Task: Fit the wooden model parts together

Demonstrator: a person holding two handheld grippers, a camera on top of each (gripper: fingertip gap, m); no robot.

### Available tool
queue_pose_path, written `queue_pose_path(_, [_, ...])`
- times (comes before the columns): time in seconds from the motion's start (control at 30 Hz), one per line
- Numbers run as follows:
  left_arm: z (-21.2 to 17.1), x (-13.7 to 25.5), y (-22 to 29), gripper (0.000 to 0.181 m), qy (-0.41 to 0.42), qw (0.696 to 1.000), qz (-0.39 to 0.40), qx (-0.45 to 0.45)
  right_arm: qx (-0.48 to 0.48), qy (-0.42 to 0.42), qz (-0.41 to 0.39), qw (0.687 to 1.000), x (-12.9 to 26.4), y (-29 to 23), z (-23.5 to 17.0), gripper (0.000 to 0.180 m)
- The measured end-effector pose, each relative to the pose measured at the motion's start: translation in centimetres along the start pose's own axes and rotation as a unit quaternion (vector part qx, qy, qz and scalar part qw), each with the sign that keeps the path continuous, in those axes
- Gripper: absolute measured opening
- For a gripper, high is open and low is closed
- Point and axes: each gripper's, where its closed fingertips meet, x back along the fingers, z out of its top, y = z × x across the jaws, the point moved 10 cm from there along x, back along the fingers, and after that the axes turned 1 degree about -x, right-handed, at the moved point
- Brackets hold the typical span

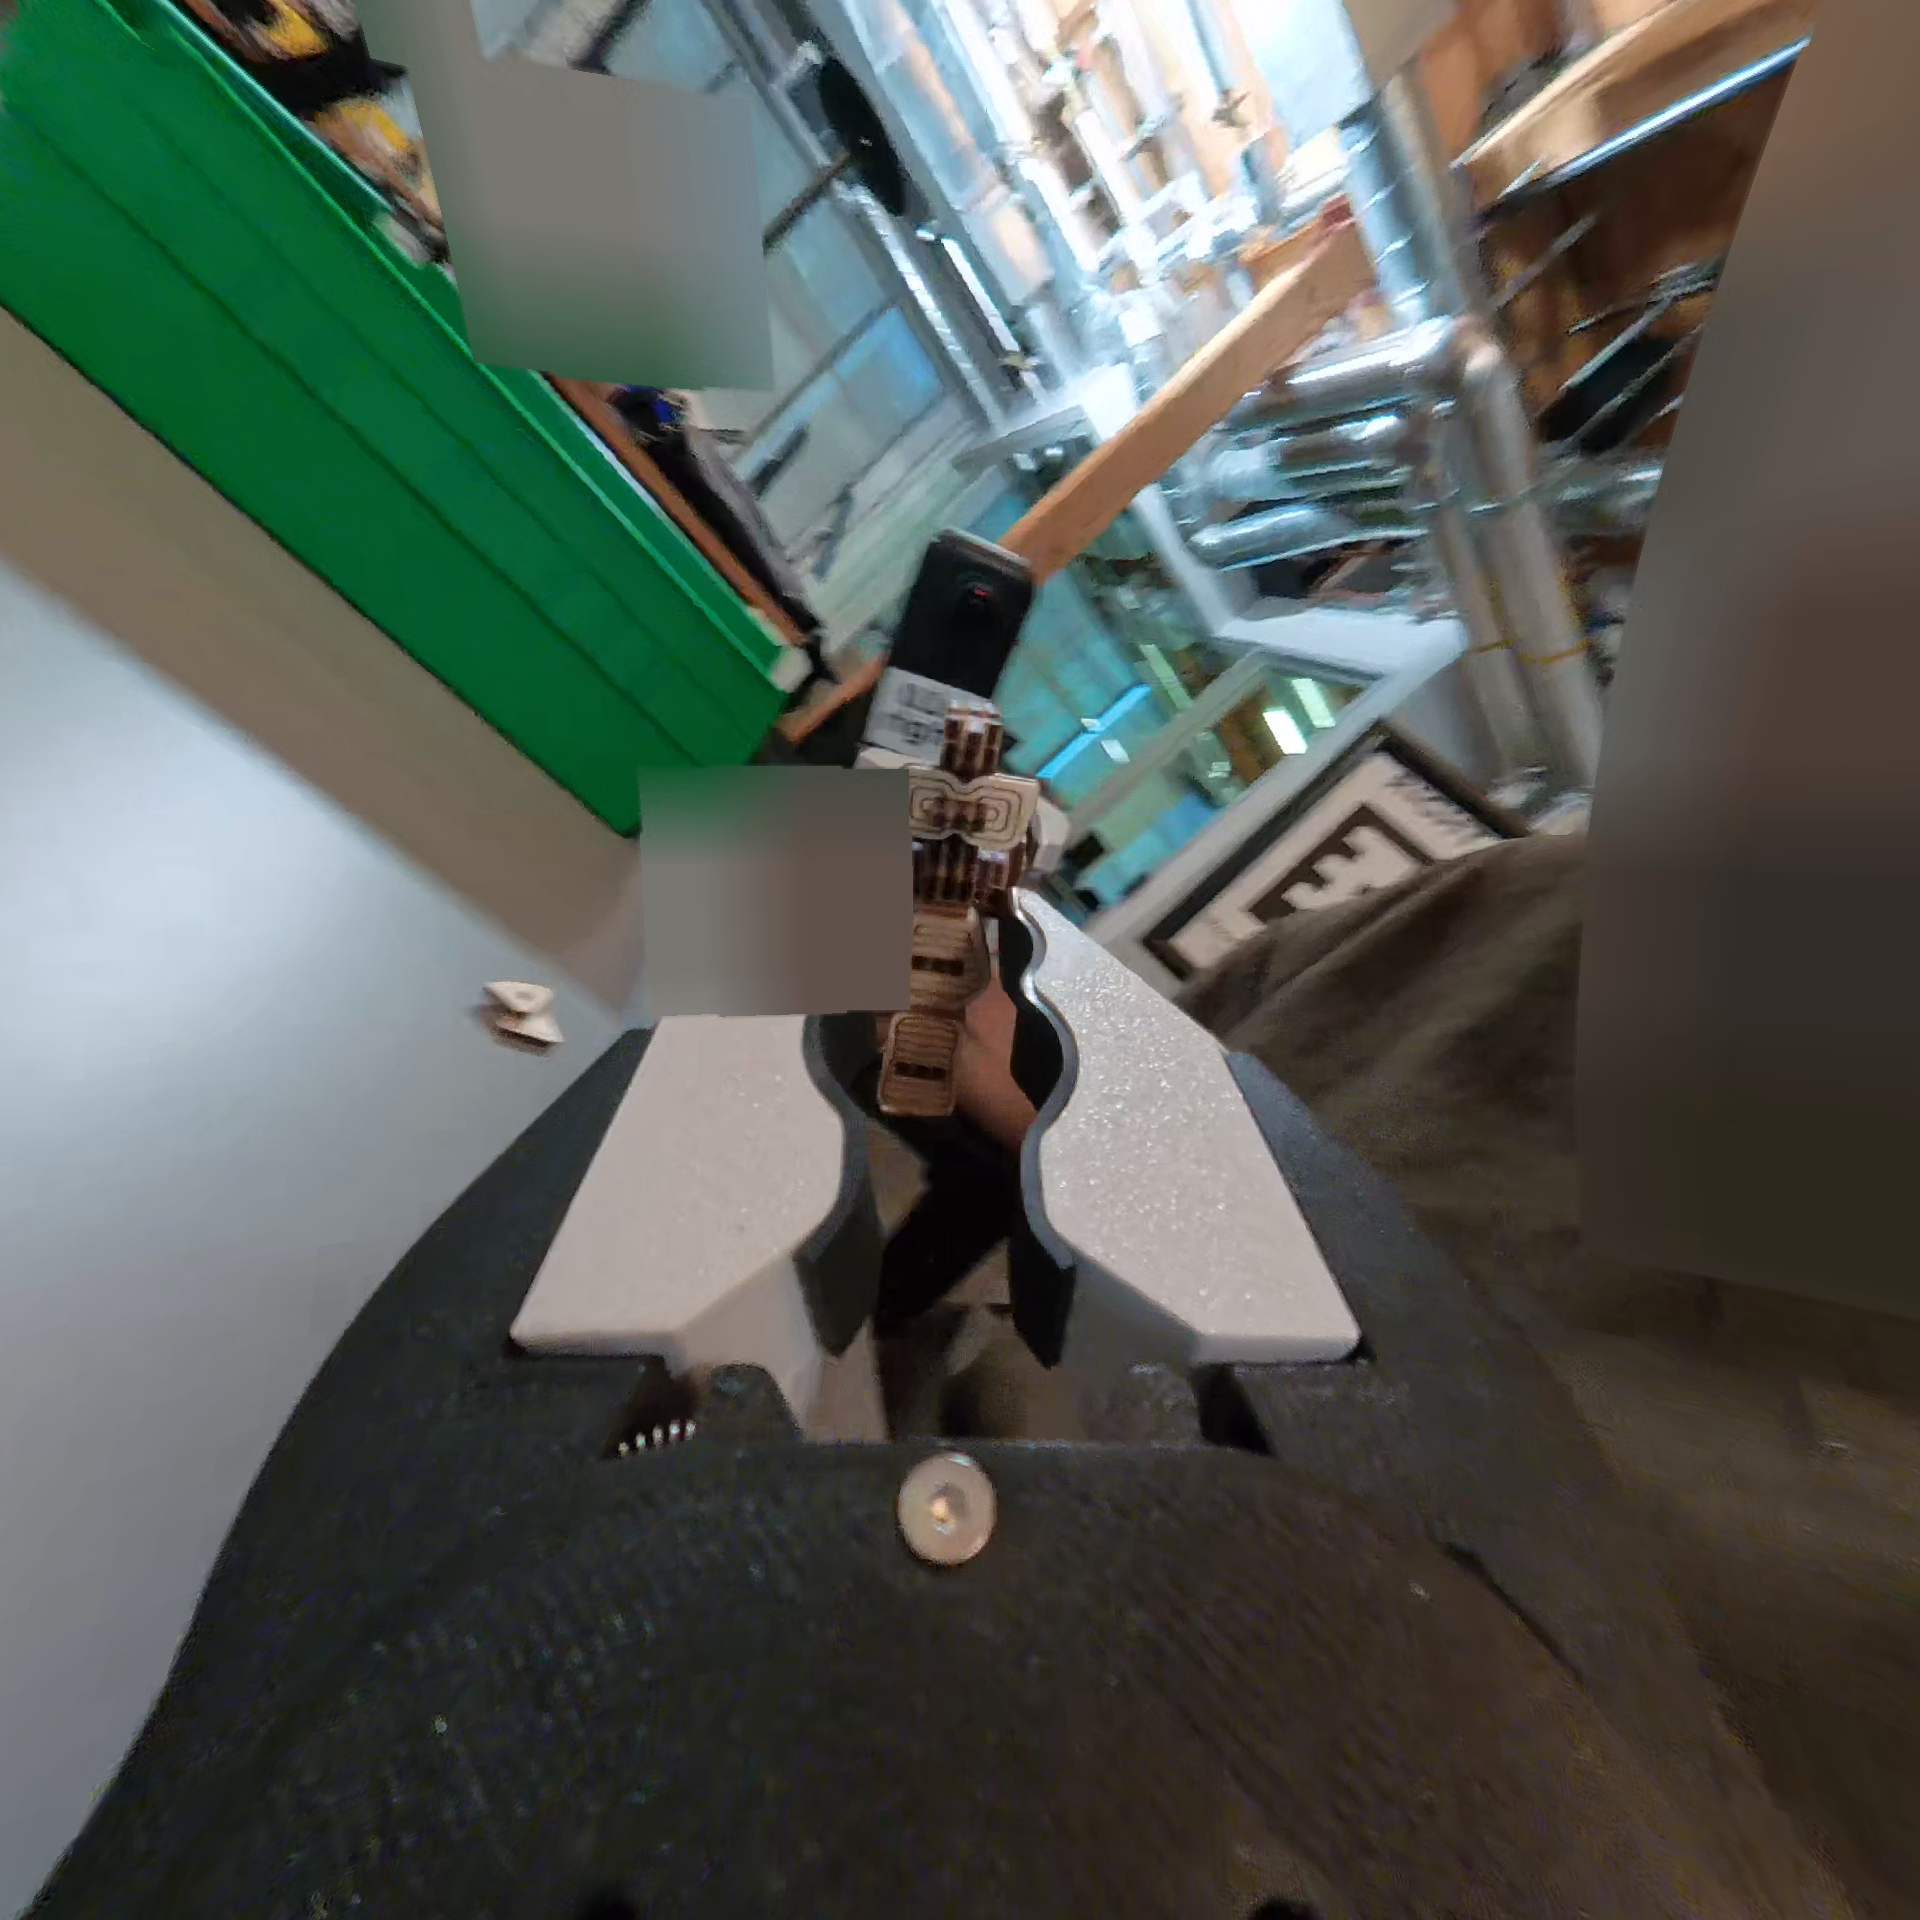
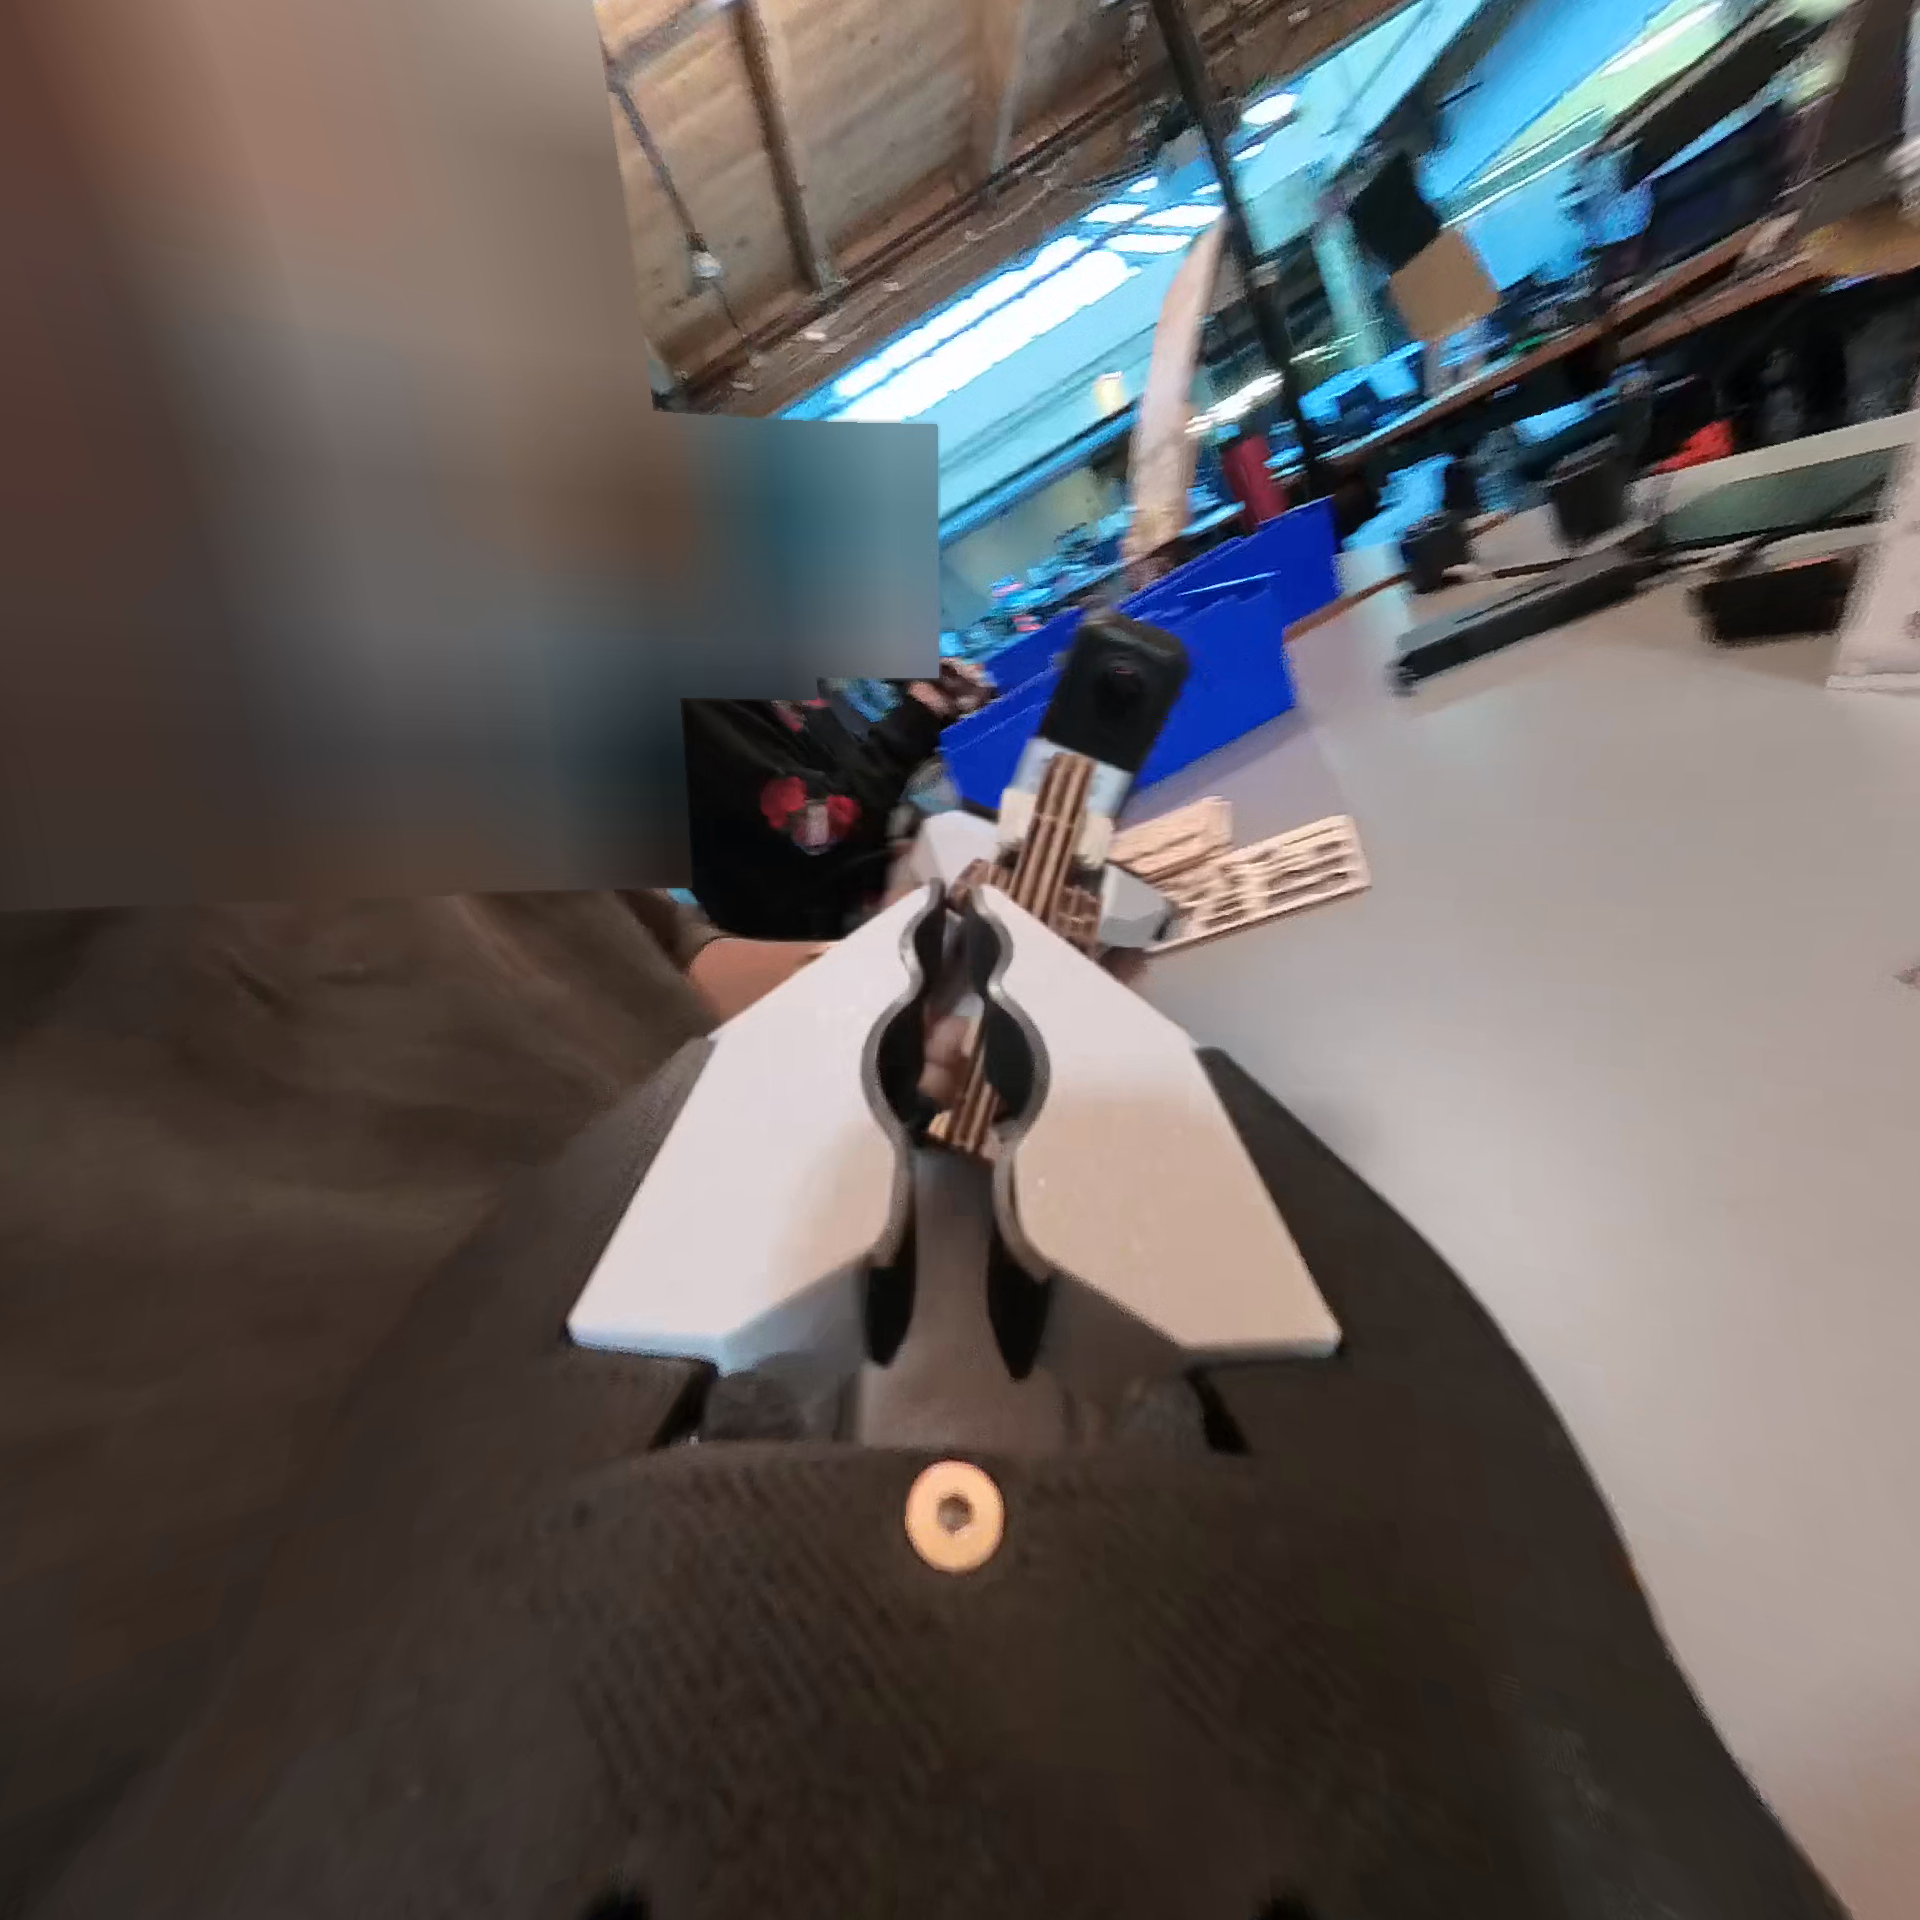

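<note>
A slatted wooden model [image 1: 940, 935] of light and dark layers is held up in the air between both grippers. My left gripper [image 1: 940, 925] grips it across its width; its right finger [image 1: 1132, 1122] touches the model and its left fingertip is hidden by a blur patch. My right gripper [image 2: 951, 914] is nearly closed on the model's thin edge [image 2: 961, 1117]. The model runs on to the left gripper's fingers [image 2: 1132, 904]. Each gripper's black camera faces the other, in the left wrist view [image 1: 966, 623] and the right wrist view [image 2: 1122, 686].
A small loose wooden piece [image 1: 525, 1010] lies on the white table [image 1: 208, 1039]. Flat sheets of wooden parts [image 2: 1247, 862] lie on the table [image 2: 1558, 935] beyond the model. Blue bins [image 2: 1216, 665] stand behind them. A green crate [image 1: 364, 416] is at the far left. A person's sleeve [image 1: 1403, 1039] is close by.
</note>
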Motion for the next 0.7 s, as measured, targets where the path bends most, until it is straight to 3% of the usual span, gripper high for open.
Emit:
queue_pose_path(0.03, [0.2, 0.4, -0.1, 0.017, 0.004, 0.999, 0.034, -0.026, 0.027, 0.008, -0.037, 0.999, 0.0, 0.0, 0.1, 0.004])
queue_pose_path(0.17, [0.6, 0.8, 0.1, 0.017, 0.011, 0.984, 0.13, -0.118, 0.2, 0.017, -0.204, 0.958, -0.3, -1.0, 0.7, 0.023])
queue_pose_path(0.23, [0.4, 0.5, -0.1, 0.018, -0.016, 0.98, 0.156, -0.121, 0.343, -0.035, -0.259, 0.902, -1.1, -2.0, 0.1, 0.022])
queue_pose_path(0.3, [0.2, 0.6, -0.5, 0.018, -0.05, 0.976, 0.178, -0.118, 0.467, -0.119, -0.289, 0.827, -2.1, -2.5, -1.0, 0.021])
queue_pose_path(0.37, [0.3, 0.7, -0.7, 0.018, -0.068, 0.973, 0.192, -0.107, 0.544, -0.21, -0.298, 0.756, -2.7, -2.5, -2.4, 0.02])
queue_pose_path(0.43, [0.4, 0.8, -0.8, 0.018, -0.075, 0.975, 0.192, -0.087, 0.579, -0.256, -0.295, 0.715, -3.0, -2.3, -3.3, 0.021])
queue_pose_path(0.57, [0.0, 0.7, -1.1, 0.018, -0.101, 0.976, 0.182, -0.06, 0.557, -0.252, -0.282, 0.74, -2.9, -2.1, -3.4, 0.022])
queue_pose_path(0.7, [-0.1, 0.6, -1.1, 0.018, -0.115, 0.976, 0.174, -0.057, 0.53, -0.25, -0.26, 0.767, -2.7, -2.0, -3.5, 0.009])
